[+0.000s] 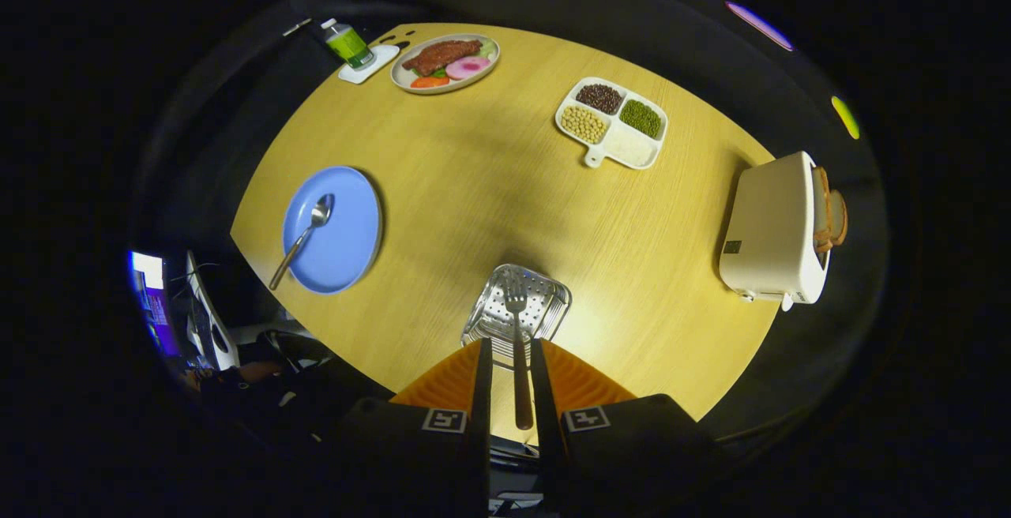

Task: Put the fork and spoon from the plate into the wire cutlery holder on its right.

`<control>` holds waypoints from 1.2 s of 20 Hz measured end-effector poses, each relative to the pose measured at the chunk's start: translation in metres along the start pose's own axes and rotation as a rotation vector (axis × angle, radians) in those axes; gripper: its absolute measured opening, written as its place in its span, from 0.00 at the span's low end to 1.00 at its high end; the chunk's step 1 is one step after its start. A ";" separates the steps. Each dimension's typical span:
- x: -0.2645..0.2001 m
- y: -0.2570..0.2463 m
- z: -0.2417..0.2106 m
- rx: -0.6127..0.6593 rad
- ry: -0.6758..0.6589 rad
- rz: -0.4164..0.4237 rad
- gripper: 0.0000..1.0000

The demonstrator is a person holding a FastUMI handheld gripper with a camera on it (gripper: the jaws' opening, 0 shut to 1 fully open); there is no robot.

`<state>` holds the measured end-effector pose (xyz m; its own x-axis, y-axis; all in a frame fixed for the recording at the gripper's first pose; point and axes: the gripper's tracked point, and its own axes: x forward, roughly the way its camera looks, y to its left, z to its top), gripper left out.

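Held high above the wooden table [490, 186], the gripper [512, 368] is seen with its two fingers set a narrow gap apart, and the fork [518, 344] is located in that gap with its handle running back between them. Whether both fingers actually press on the handle cannot be told, since a thin strip of space appears on either side of it. The fork's tines are pointed forward and are seen over the wire cutlery holder [516, 306], which is stood on the table just ahead of the fingertips; whether the tines touch the holder cannot be told. To the left of the holder, well apart from it, the blue plate [347, 242] is placed near the table's edge, and the spoon [304, 238] is laid on it with its bowl near the middle and its handle reaching out past the rim. Beyond the fingers, a divided dish of beans and grains [612, 121] is set out, and a plate of food [445, 62] and a small green bottle [348, 43] are found at the far edge. A white toaster [774, 234] with bread in its slots is placed to the right.
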<state>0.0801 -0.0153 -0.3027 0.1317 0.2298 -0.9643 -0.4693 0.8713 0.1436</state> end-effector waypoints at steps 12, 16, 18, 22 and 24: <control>-0.039 0.149 0.026 0.136 -0.224 0.261 0.39; -0.012 0.203 0.038 0.163 -0.205 0.312 0.44; 0.000 0.230 0.045 0.179 -0.193 0.330 0.44; 0.042 0.277 0.057 0.202 -0.144 0.348 0.46; 0.071 0.289 0.061 0.224 -0.102 0.324 0.47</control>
<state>0.0069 0.2787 -0.3159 0.0993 0.5399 -0.8359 -0.3000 0.8172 0.4922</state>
